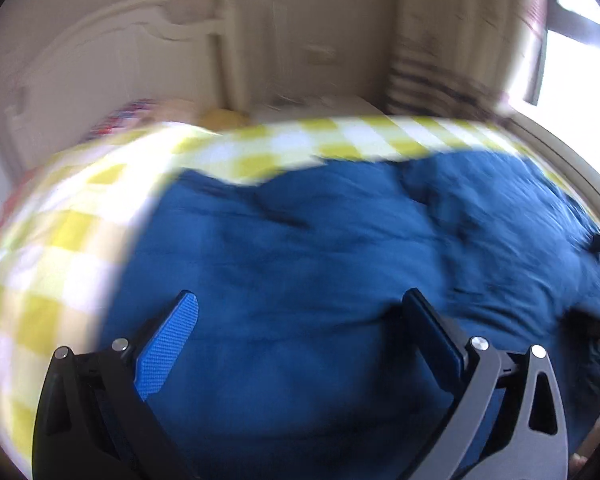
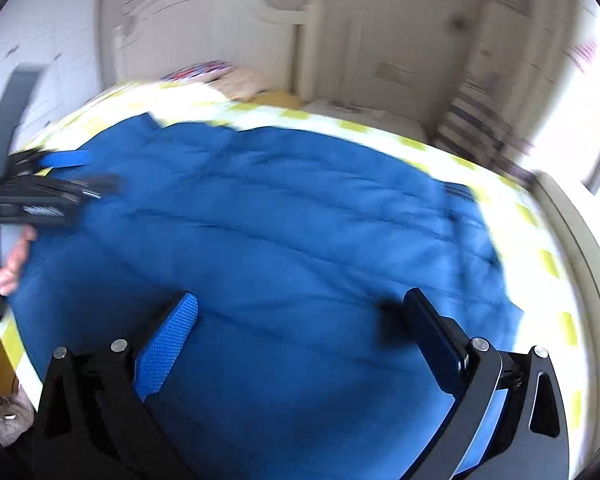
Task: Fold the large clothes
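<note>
A blue quilted garment (image 2: 284, 216) lies spread over the bed's yellow-checked sheet (image 1: 60, 240). Beyond it stand a white headboard (image 2: 208, 28) and a bright window (image 1: 576, 80) at far right. Both views are motion-blurred, so seams and edges are hard to make out. The left gripper (image 1: 300, 320) and right gripper (image 2: 300, 320) hover above the cloth, jaws apart and holding nothing.

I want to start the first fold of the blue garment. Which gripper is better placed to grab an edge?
Probably the left gripper: in the right wrist view it sits by the blue garment's far left edge, over the checked bedspread. The right gripper, also open, hovers over the garment's middle, with edges farther off.
</note>
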A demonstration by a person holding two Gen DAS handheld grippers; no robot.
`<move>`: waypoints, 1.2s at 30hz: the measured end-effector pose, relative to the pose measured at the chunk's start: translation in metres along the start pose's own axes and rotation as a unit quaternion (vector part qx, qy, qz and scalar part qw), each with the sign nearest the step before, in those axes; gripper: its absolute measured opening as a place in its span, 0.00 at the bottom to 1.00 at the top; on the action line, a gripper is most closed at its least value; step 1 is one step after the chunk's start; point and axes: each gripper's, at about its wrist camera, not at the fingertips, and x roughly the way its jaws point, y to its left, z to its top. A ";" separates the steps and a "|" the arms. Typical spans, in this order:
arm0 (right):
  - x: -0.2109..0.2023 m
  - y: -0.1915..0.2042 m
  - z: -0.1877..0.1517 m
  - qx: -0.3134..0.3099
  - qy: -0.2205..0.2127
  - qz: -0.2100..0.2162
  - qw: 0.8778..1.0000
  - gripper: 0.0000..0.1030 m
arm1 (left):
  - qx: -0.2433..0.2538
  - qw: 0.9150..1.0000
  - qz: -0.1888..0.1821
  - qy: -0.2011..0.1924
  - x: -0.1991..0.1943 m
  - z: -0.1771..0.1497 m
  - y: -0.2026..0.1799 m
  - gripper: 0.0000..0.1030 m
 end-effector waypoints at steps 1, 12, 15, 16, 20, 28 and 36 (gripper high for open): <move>-0.001 -0.016 -0.003 0.020 0.002 -0.009 1.000 0.95 | -0.010 1.000 0.023 -0.003 0.001 0.001 0.011 0.98; 0.007 -0.089 -0.030 0.132 -0.002 0.010 0.991 0.95 | -0.120 0.992 0.021 0.038 0.024 -0.020 0.100 0.98; 0.014 -0.094 -0.025 0.127 -0.004 0.013 0.992 0.95 | -0.164 0.985 -0.010 0.053 0.029 -0.023 0.107 0.98; 0.017 -0.098 -0.023 0.127 -0.002 0.018 0.992 0.95 | -0.186 0.980 -0.025 0.060 0.030 -0.027 0.112 0.98; 0.028 -0.109 -0.016 0.137 0.013 0.035 0.990 0.95 | -0.195 0.979 -0.001 0.053 0.018 -0.037 0.107 0.98; -0.044 0.002 -0.012 0.017 -0.043 -0.008 0.999 0.95 | -0.079 0.996 -0.031 -0.034 -0.058 -0.029 0.001 0.98; -0.019 0.059 -0.037 -0.070 -0.016 0.039 0.997 0.96 | 0.030 0.999 -0.031 -0.011 -0.030 -0.062 -0.075 0.98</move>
